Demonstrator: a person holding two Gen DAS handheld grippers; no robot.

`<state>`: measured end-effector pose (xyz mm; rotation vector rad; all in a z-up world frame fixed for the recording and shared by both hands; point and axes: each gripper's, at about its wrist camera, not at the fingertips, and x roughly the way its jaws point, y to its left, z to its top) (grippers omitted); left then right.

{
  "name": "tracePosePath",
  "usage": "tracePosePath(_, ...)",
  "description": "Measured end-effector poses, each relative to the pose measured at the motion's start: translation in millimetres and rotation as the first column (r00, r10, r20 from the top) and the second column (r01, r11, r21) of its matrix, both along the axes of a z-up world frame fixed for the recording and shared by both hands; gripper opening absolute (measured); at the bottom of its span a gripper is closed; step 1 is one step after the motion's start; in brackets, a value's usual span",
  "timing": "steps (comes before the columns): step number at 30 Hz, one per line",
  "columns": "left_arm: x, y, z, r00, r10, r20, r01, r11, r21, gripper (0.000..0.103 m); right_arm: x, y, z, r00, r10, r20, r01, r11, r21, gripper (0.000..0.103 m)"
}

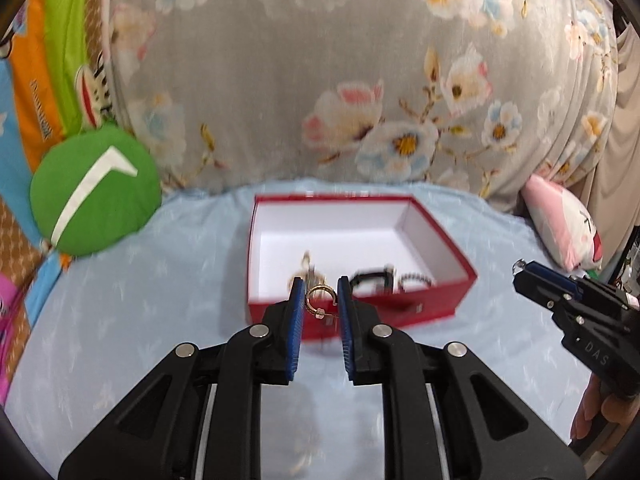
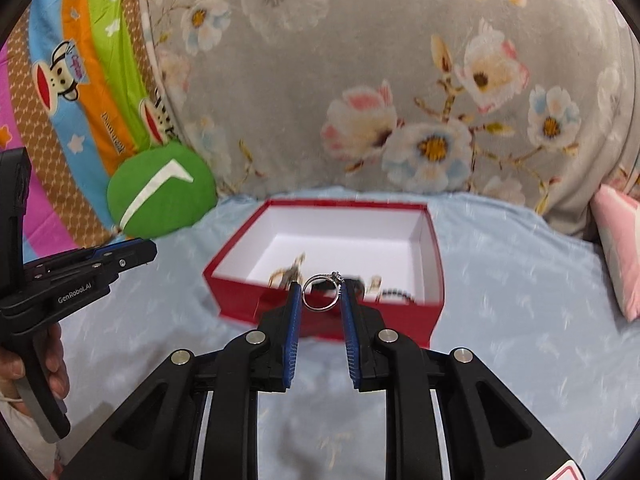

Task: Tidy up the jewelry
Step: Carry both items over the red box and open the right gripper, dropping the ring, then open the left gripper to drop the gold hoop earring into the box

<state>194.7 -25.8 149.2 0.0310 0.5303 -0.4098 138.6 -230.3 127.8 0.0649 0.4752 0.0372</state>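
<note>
On the far left, a round green cushion (image 1: 94,190) leans where the bed (image 1: 160,300) meets the floral duvet (image 1: 360,80), well apart from the work. Nearer the middle, the left tool (image 1: 320,298) is clamped on a gold hoop earring (image 1: 320,300), pinched between its blue pads (image 1: 297,300) and held just short of the near wall of the red box (image 1: 360,312), not yet over the opening.

The box sits open on the pale blue sheet, white inside. Several pieces already lie along its near edge: a gold chain or pendant (image 1: 310,270) at the left, a dark square piece (image 1: 372,280) in the middle, and a dark beaded bracelet (image 1: 416,280) to the right. Blur keeps me from naming them more closely.

Further right, the right tool (image 2: 322,294) is clamped on a silver ring (image 2: 322,293) with a small stone setting at its top, also held at the near rim of the box.

So the sorting looks partly done: some jewelry is in, and two pieces are in hand, still to be carried over the rim and let go. No loose jewelry shows on the sheet, so these may be among the last, though the tools hide part of the sheet. A pink cushion (image 1: 564,228) lies at the far right.
</note>
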Motion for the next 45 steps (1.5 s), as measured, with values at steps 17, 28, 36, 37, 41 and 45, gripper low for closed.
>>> tracePosePath(17, 140, -79, -2, 0.999, 0.038, 0.016, -0.039, 0.997, 0.061, 0.016, 147, -40, 15, 0.999, -0.036, 0.014, 0.036, 0.999, -0.004, 0.019)
tracePosePath(28, 178, -94, -35, 0.998, 0.064, -0.021, -0.062, 0.994, 0.091, 0.016, 189, -52, -15, 0.998, -0.052, -0.038, 0.052, 0.999, 0.002, 0.019)
tracePosePath(36, 187, -99, -44, 0.996, 0.084, -0.032, -0.08, 0.991, 0.104, 0.016, 205, -50, -27, 0.997, -0.051, -0.058, 0.051, 0.999, -0.001, 0.02)
tracePosePath(37, 187, -100, -45, 0.996, 0.082, -0.036, -0.078, 0.991, 0.105, 0.016, 206, -50, -28, 0.997, -0.052, -0.058, 0.052, 0.999, 0.001, 0.02)
tracePosePath(41, 190, -100, -47, 0.995, 0.084, -0.044, -0.08, 0.992, 0.102, 0.016, 208, -51, -31, 0.997, -0.049, -0.063, 0.05, 0.999, 0.011, 0.02)
tracePosePath(45, 194, -99, -47, 0.994, 0.093, -0.05, -0.088, 0.992, 0.093, 0.02, 208, -51, -32, 0.998, -0.046, -0.051, 0.046, 0.999, 0.009, 0.022)
